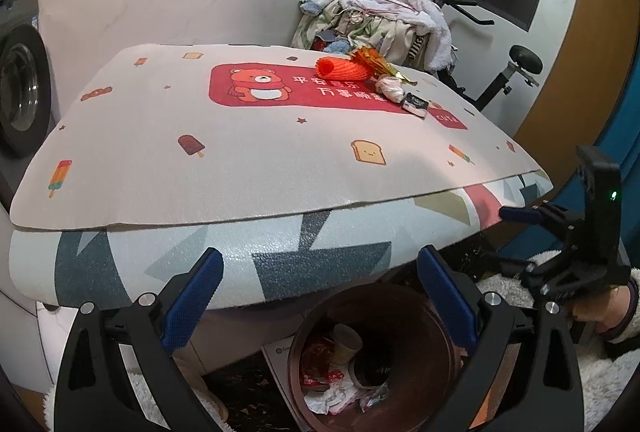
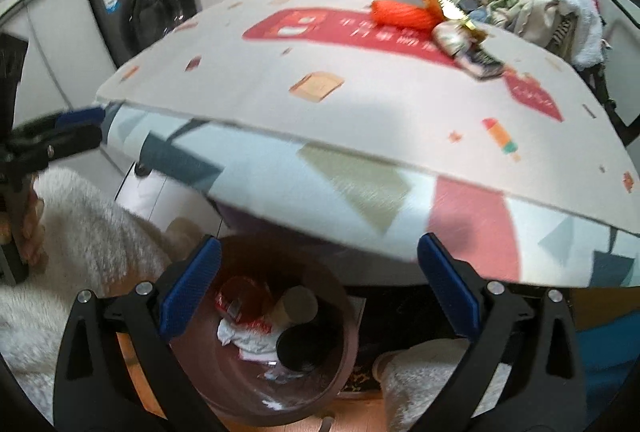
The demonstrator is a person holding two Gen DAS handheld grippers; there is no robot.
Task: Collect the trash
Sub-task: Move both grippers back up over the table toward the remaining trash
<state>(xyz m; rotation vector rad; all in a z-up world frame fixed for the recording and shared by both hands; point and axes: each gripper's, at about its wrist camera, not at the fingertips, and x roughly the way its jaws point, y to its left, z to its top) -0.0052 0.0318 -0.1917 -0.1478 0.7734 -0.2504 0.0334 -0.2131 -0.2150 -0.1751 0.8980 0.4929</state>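
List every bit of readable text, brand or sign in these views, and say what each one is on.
"平安喜乐" and "万事顺意": white characters on the red bear panel of the table mat; the last characters are partly covered by trash.
White word on the mat's small red patch: too blurred to read.
Black packet: print too small.
Red wrapper in the bin: unreadable.
Washing machine sticker: blurred.

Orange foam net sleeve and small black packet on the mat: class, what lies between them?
A crumpled pale plastic wrapper lies between the sleeve and the packet, clearest in the left wrist view.
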